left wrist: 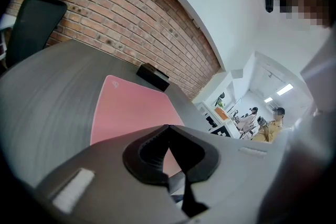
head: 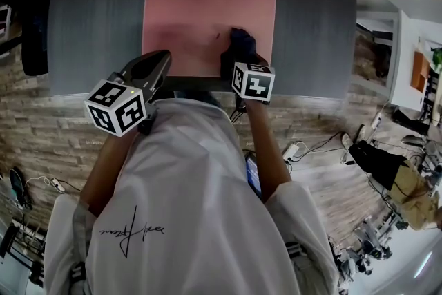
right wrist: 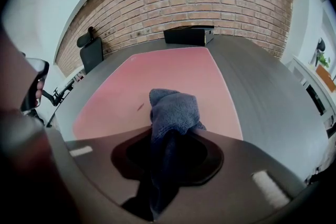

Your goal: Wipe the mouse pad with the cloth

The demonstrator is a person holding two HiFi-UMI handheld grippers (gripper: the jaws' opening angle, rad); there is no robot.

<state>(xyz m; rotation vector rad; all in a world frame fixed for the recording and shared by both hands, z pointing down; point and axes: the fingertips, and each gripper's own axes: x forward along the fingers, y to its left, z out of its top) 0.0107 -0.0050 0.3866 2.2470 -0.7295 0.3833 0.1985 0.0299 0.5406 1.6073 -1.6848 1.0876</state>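
A pink mouse pad (head: pixel 207 7) lies on the grey desk (head: pixel 90 17); it also shows in the left gripper view (left wrist: pixel 126 110) and the right gripper view (right wrist: pixel 173 78). My right gripper (head: pixel 238 52) is shut on a dark blue-grey cloth (right wrist: pixel 173 113), which bunches out past the jaws over the pad's near right part (head: pixel 240 43). A small dark mark (right wrist: pixel 140 107) sits on the pad just left of the cloth. My left gripper (head: pixel 160 60) hovers at the pad's near left edge, jaws closed together with nothing between them (left wrist: pixel 167 128).
A black box (right wrist: pixel 189 34) stands at the desk's far edge behind the pad. A black office chair (left wrist: pixel 31 21) is at the far left by the brick wall. The desk's near edge runs just under both grippers. People sit in a room beyond the desk at right.
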